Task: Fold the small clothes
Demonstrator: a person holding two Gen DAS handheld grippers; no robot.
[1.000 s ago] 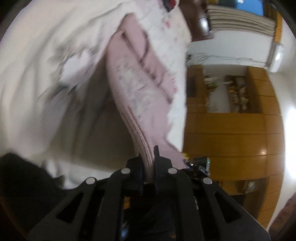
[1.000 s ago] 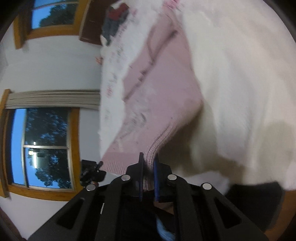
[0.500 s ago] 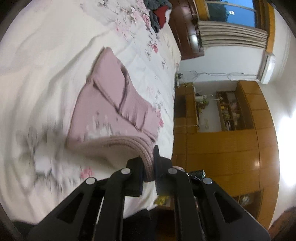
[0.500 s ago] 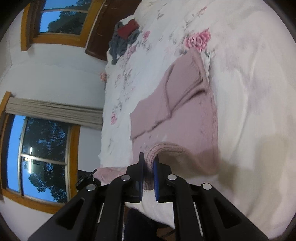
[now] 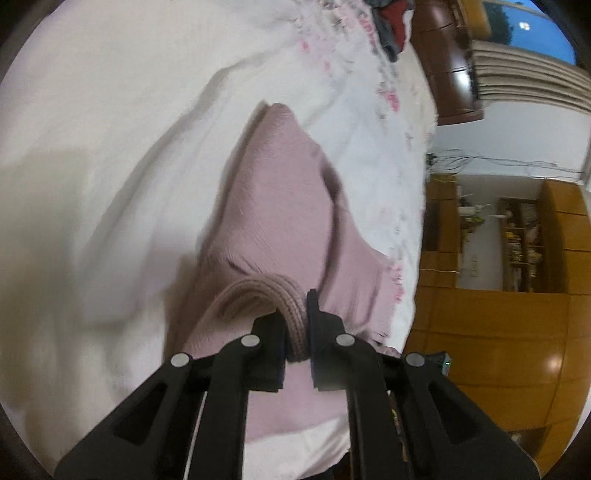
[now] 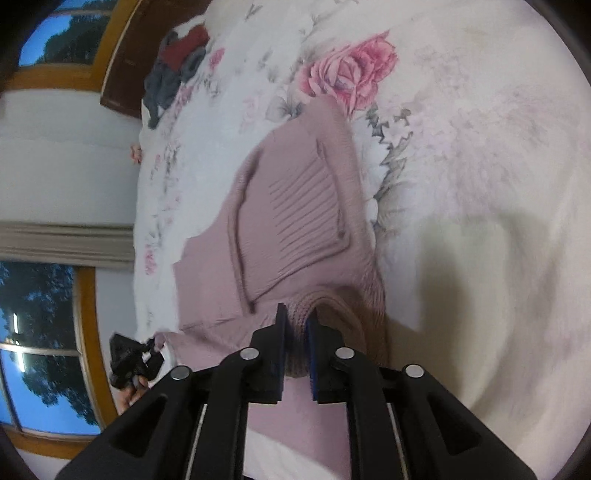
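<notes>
Pink ribbed-knit small sweater (image 5: 280, 206) lay spread on the bed w/ the white floral-print bedspread (image 5: 110, 110), and both tools had hold of its thick ribbed hem. Left tool (image 5: 297, 332) was clamped tight on the hem — jaws nearly closed, only the rolled knit edge between them, bunched up in an arch just in front of the fingers. Right tool (image 6: 295, 332) was likewise pinched down on a thick fold of the same pink knit (image 6: 295, 221), narrow gap filled w/ fabric. In the right wrist view the sweater body ran away from the tool toward a big pink rose print (image 6: 349, 70) on the bedspread (image 6: 480, 147); a raised seam line framed a panel of fine ribs. The near part of the garment looked doubled over where the hem was lifted, rest flat on the bed. At far end of the bed, a small pile of dark grey & red clothes (image 6: 177, 70) sat by the dark wooden headboard (image 6: 122, 62). Left wrist view showed that pile (image 5: 393, 26) too, plus orange-brown wooden cabinets (image 5: 498, 332) off the bed's side. Right view had a wood-framed window (image 6: 44, 332) w/ dark trees outside. Some motion blur in the left view; bedspread print there was hard to read.
</notes>
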